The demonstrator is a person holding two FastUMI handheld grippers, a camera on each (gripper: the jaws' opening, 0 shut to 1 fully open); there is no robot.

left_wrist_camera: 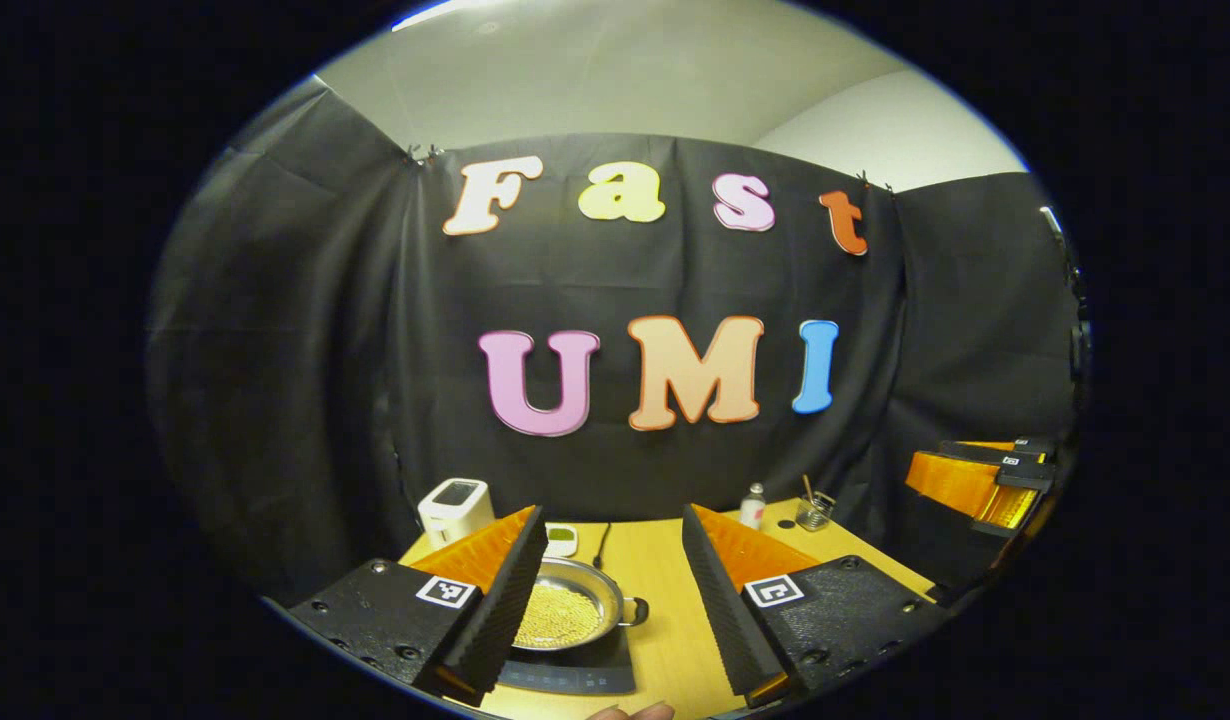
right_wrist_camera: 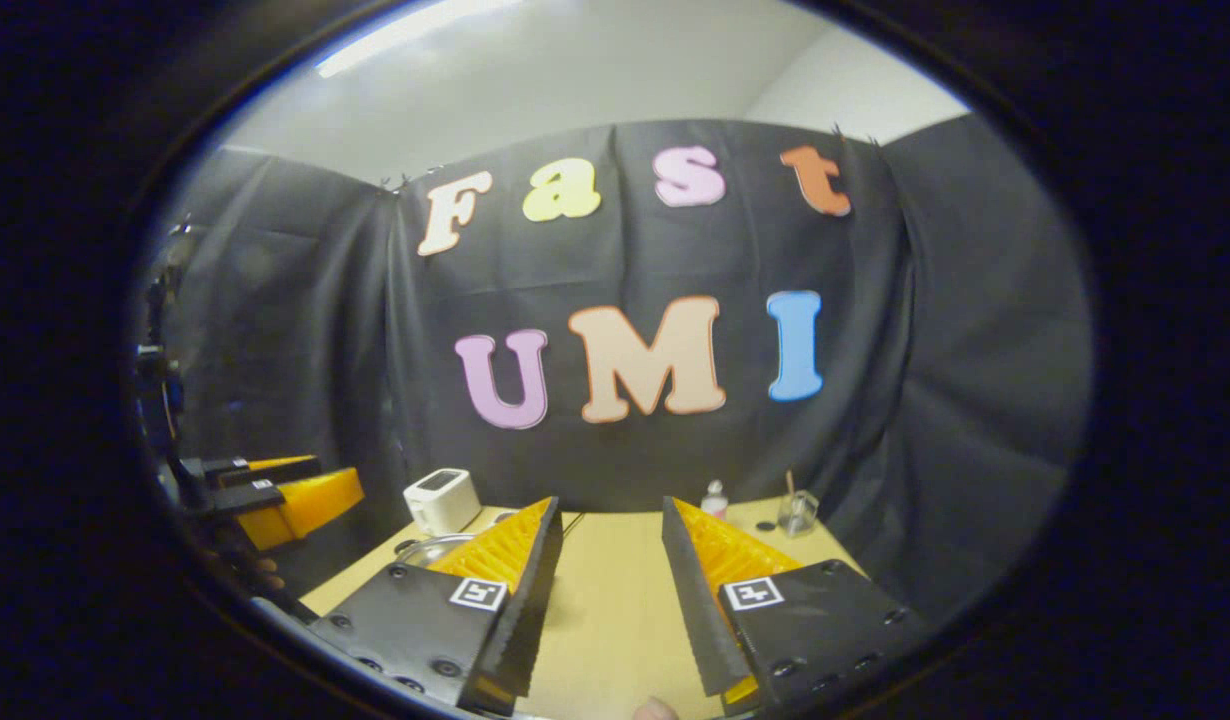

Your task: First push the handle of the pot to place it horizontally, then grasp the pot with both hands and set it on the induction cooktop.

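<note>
The left gripper (left_wrist_camera: 615,600) stands wide open and holds nothing. Just ahead, between its fingers and partly behind the left one, the pot (left_wrist_camera: 567,608) rests on the dark cooktop (left_wrist_camera: 575,676); it is round, shiny metal, filled with pale yellow grains. Its short handle (left_wrist_camera: 635,610) points right, lying flat. The right gripper (right_wrist_camera: 603,600) is also wide open over the wooden table (right_wrist_camera: 605,620). Beyond, a white box (right_wrist_camera: 441,500) stands left.

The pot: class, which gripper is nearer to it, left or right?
Left. The left gripper hangs open just above and in front of the pot, which sits on the cooktop. The right gripper is off to the pot's right, open.
</note>
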